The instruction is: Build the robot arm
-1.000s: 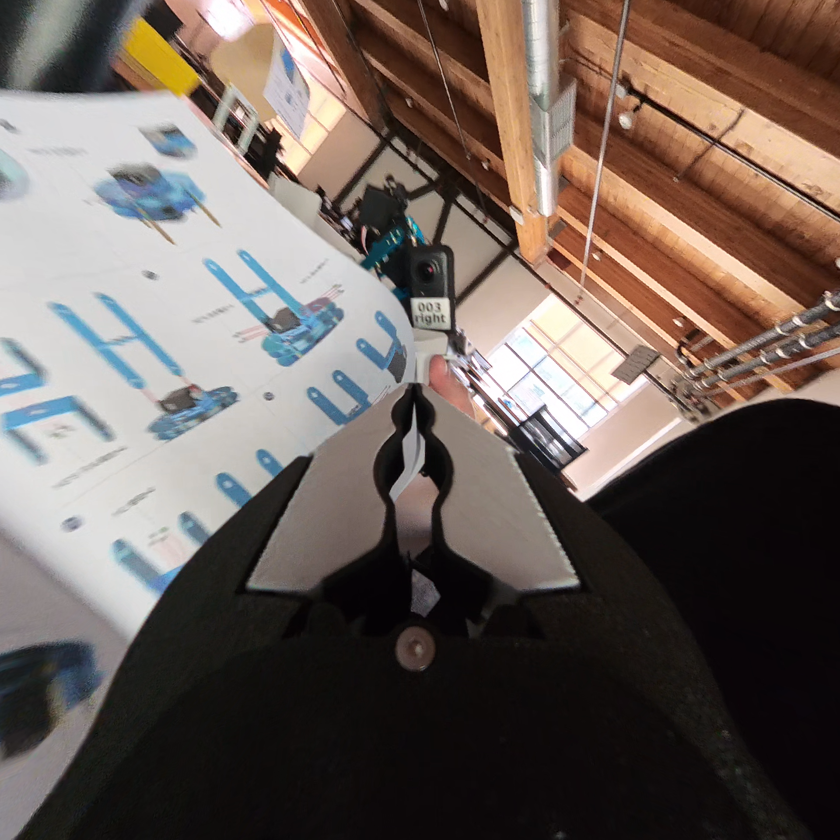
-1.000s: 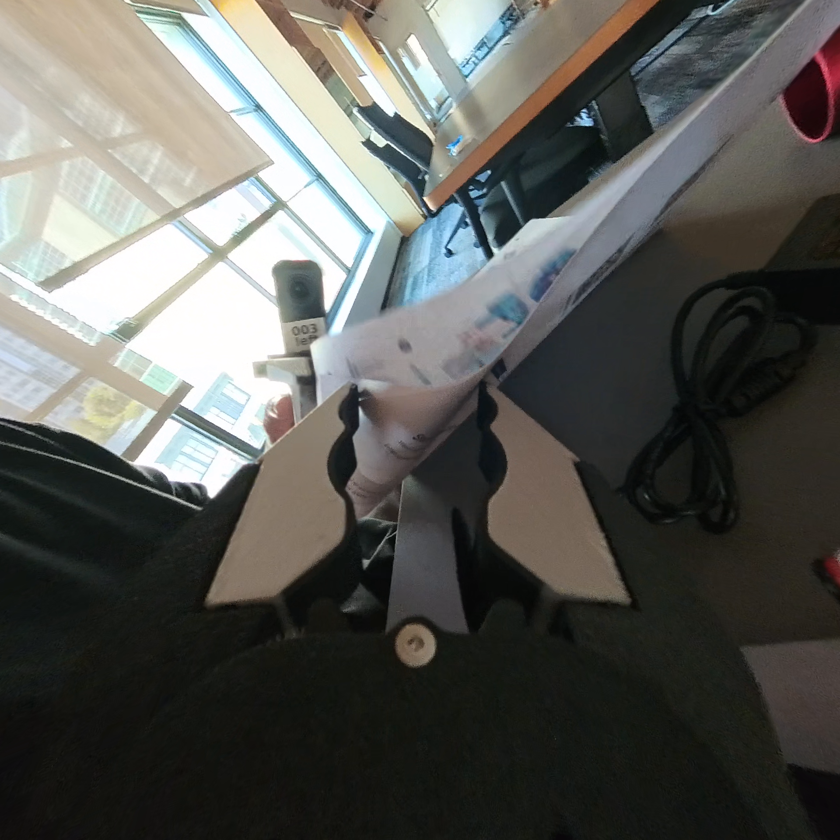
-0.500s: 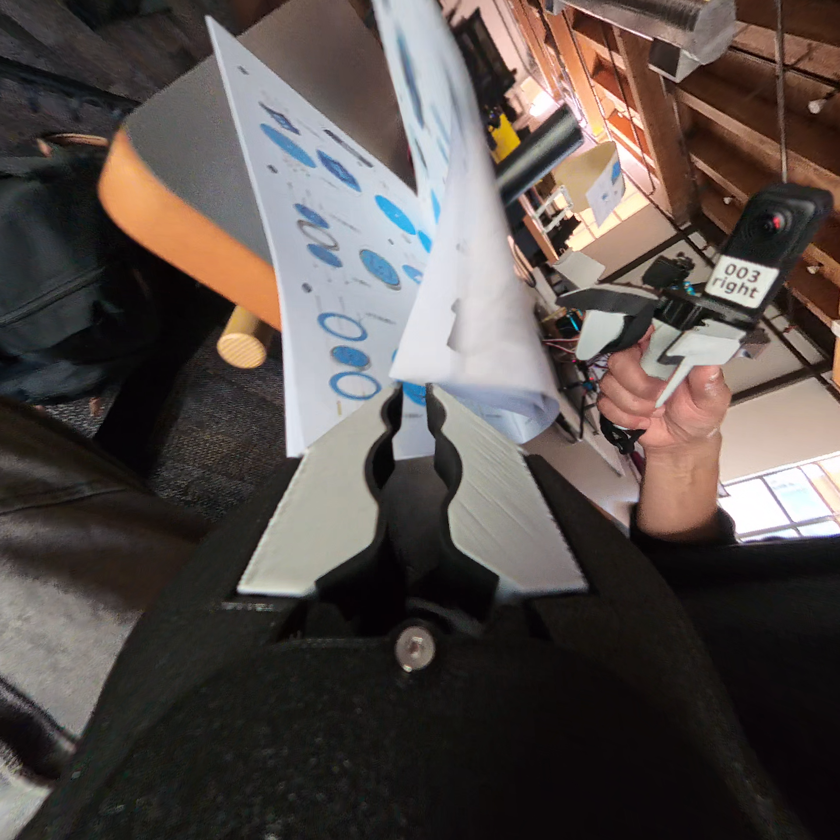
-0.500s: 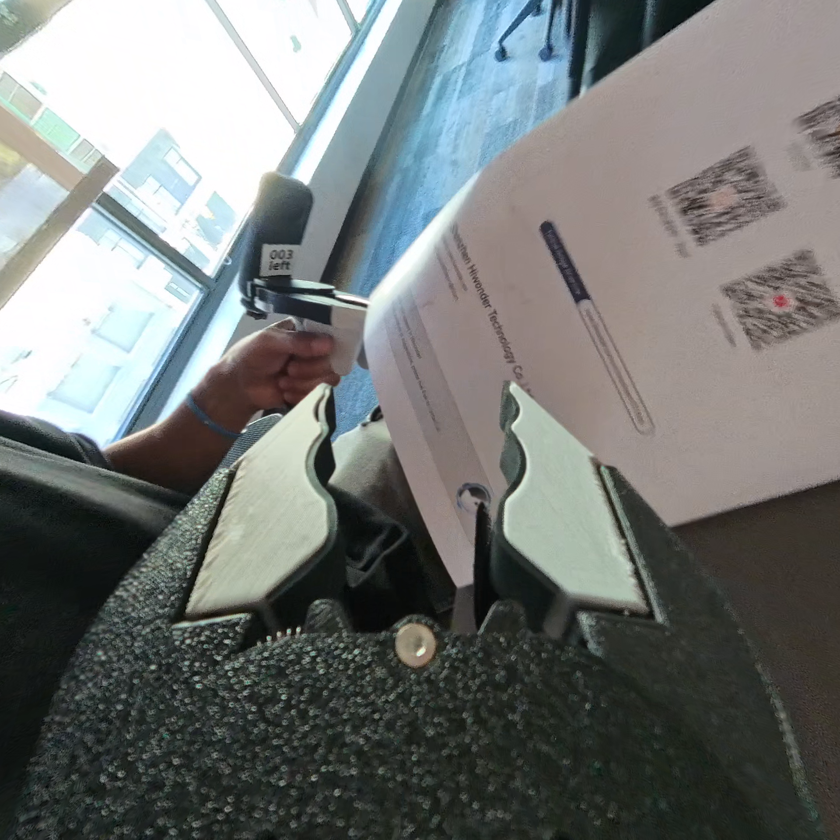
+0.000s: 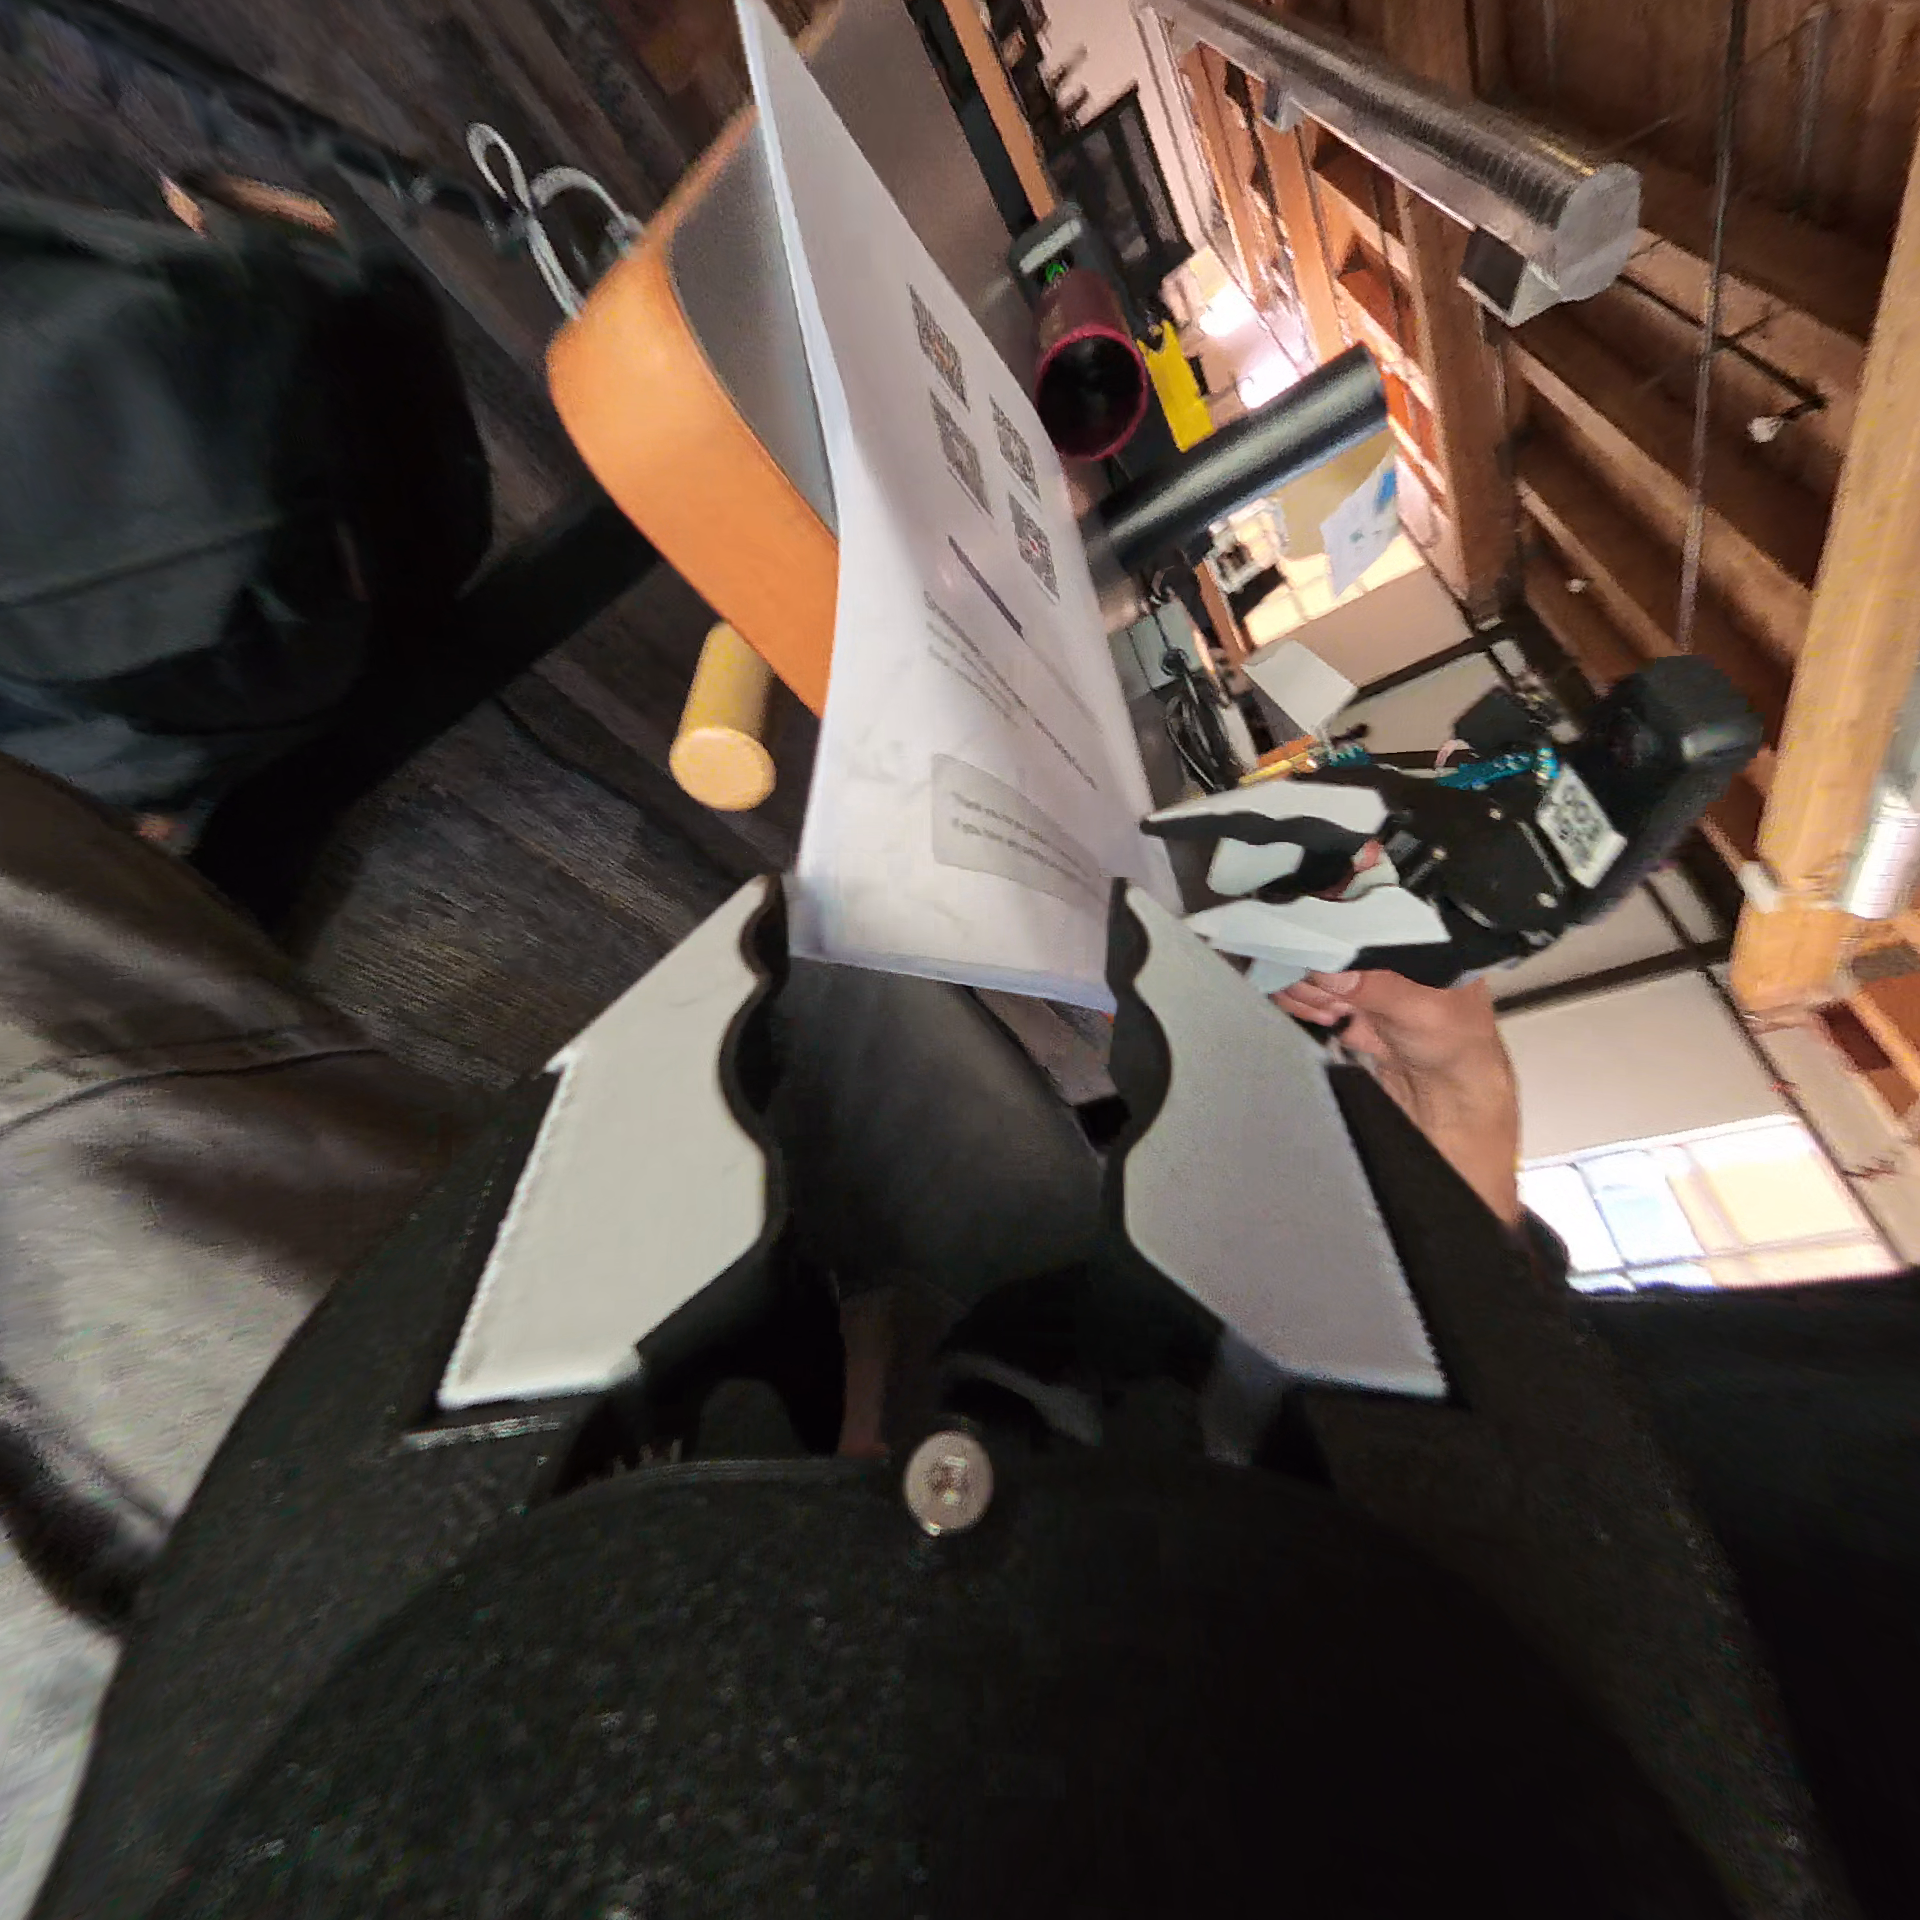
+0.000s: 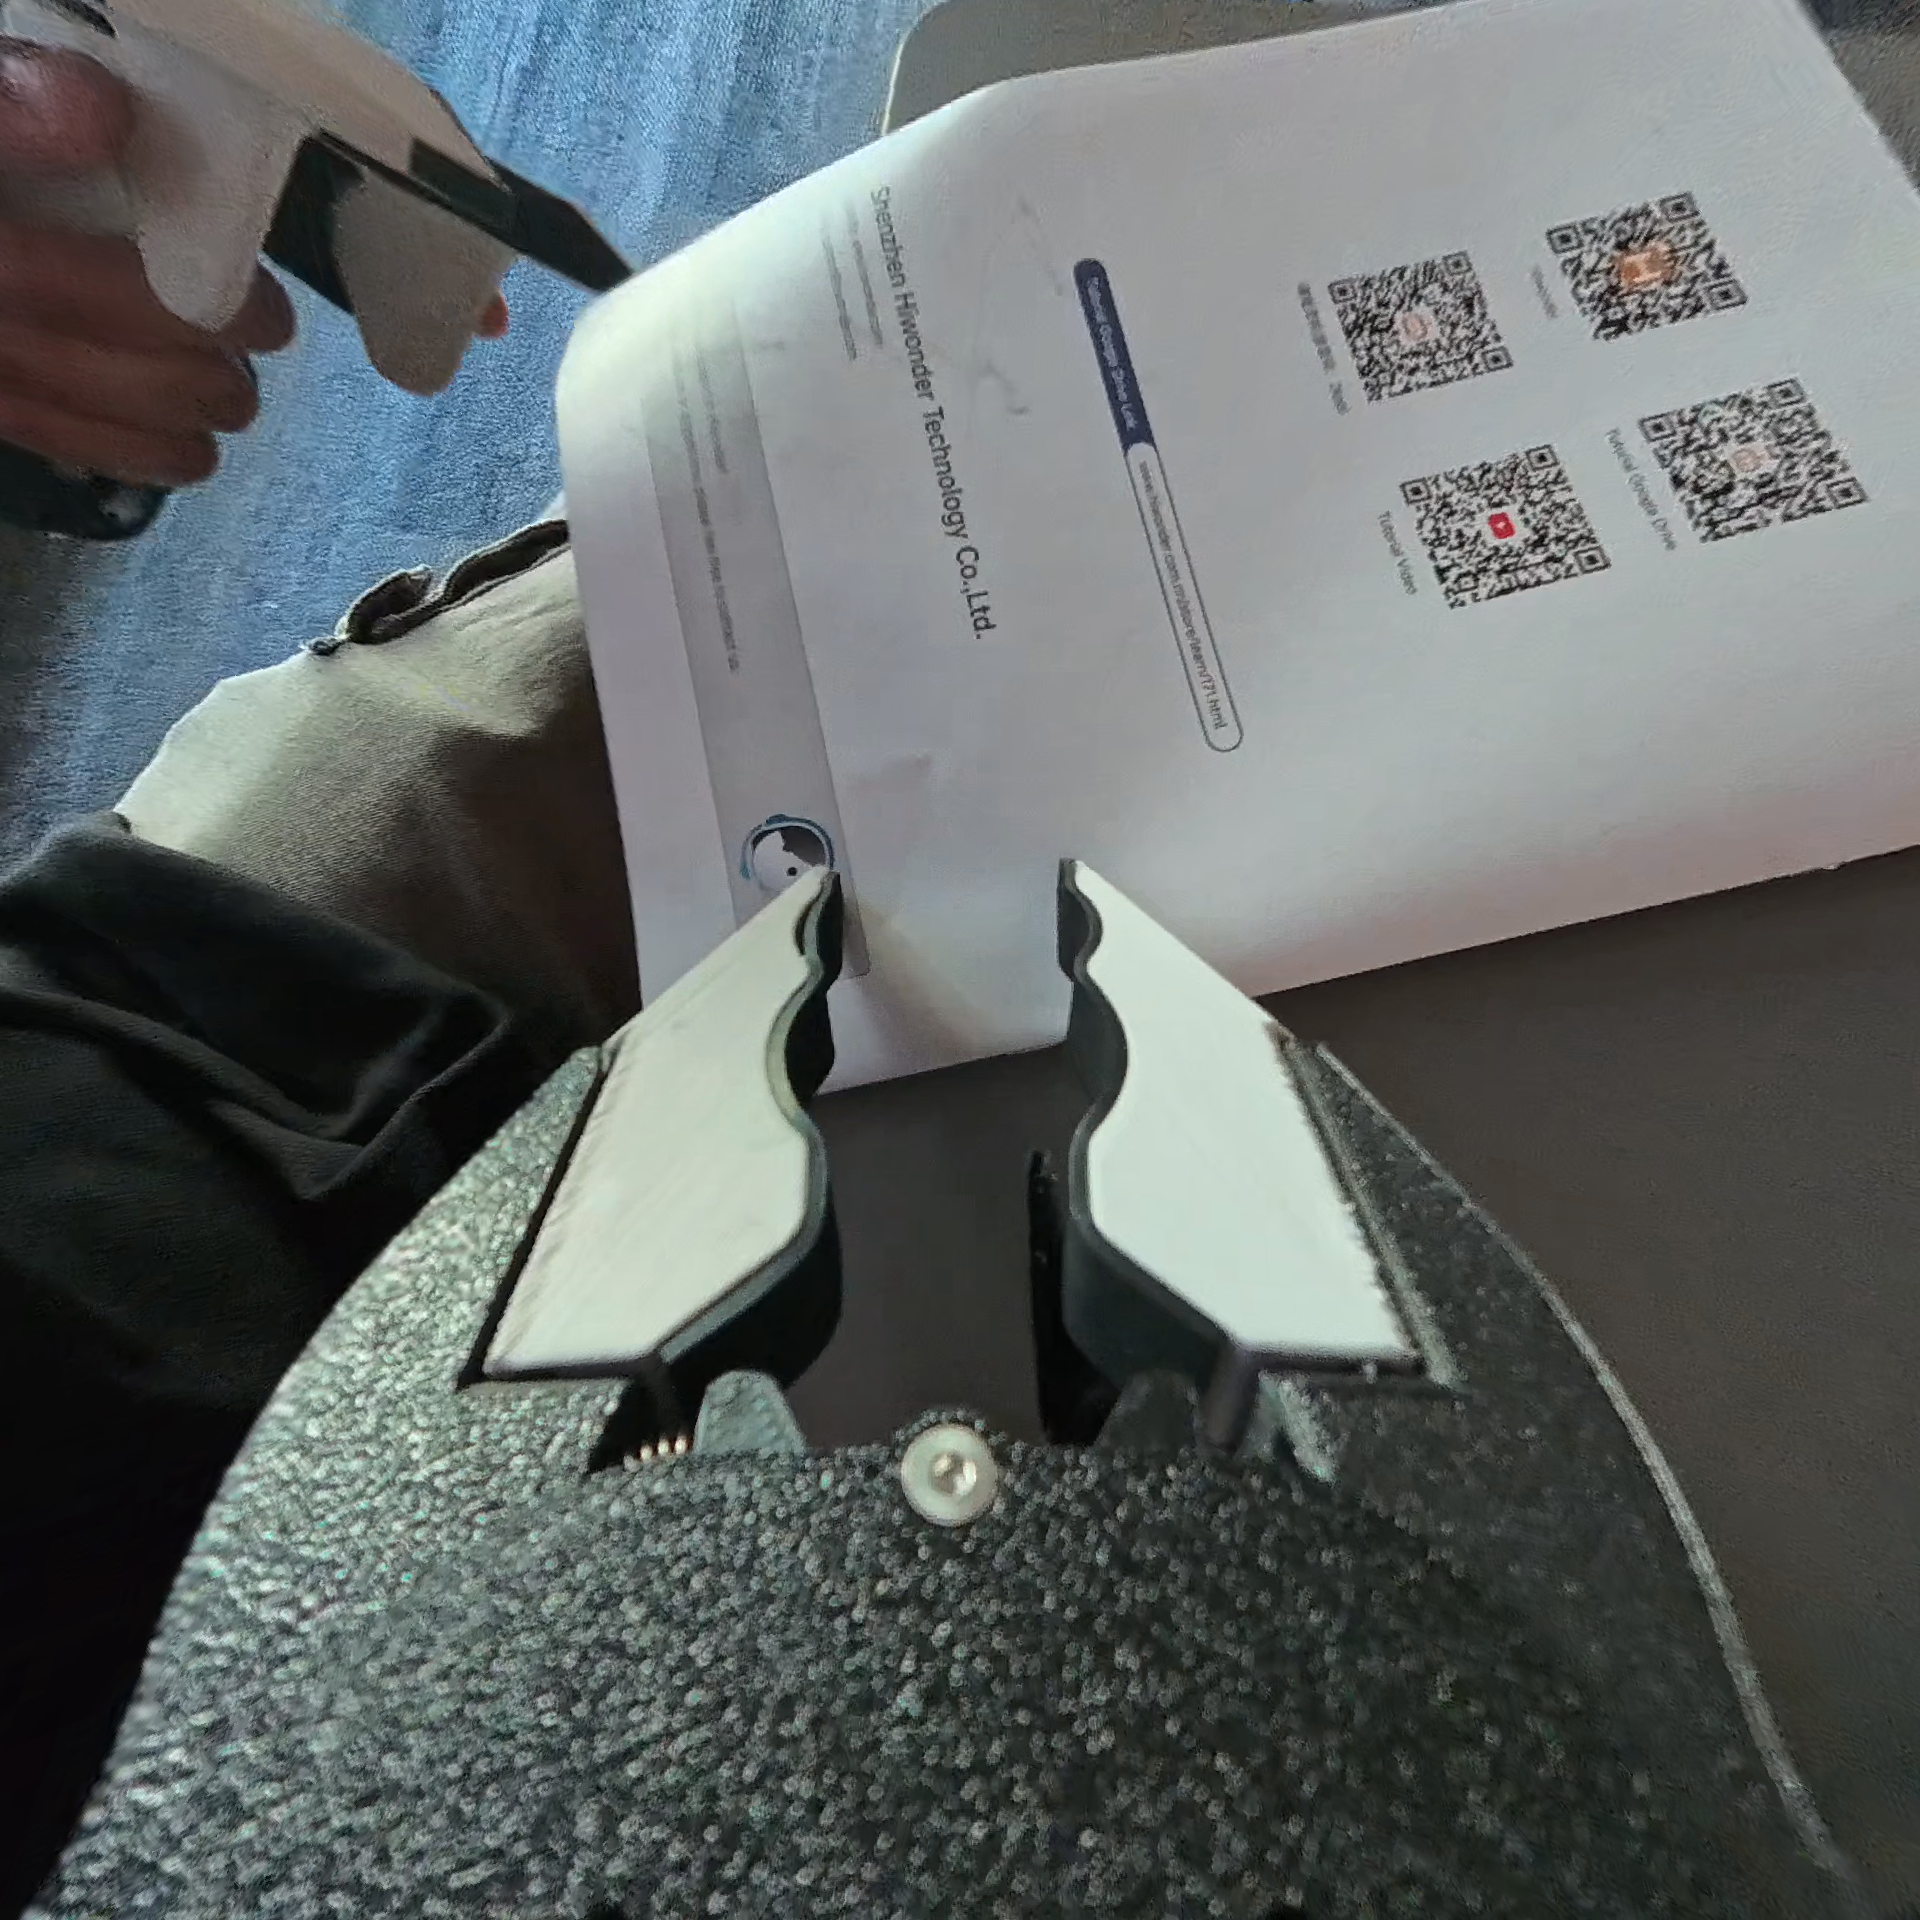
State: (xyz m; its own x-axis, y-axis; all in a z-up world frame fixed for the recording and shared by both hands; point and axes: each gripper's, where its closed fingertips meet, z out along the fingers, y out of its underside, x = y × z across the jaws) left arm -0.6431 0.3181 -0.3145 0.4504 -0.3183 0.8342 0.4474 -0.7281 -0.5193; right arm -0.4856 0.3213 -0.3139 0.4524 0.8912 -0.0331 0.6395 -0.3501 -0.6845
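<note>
While both tools gape, white booklet (image 6: 1195, 540) lies just beyond right tool (image 6: 951, 883).

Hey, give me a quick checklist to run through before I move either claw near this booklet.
1. Left claw open: ok.
2. Right claw open: ok.
3. Booklet free of both claws: cannot tell; its edge sits between the left claw's tips.
4. Booklet flat on table: not ok; it bows upward in the left wrist view.
5. Claws apart from each other: ok.

White booklet (image 6: 1195, 499) bears printed lines and square codes; right gripper's camera sticker (image 5: 1579, 826) too.
</note>
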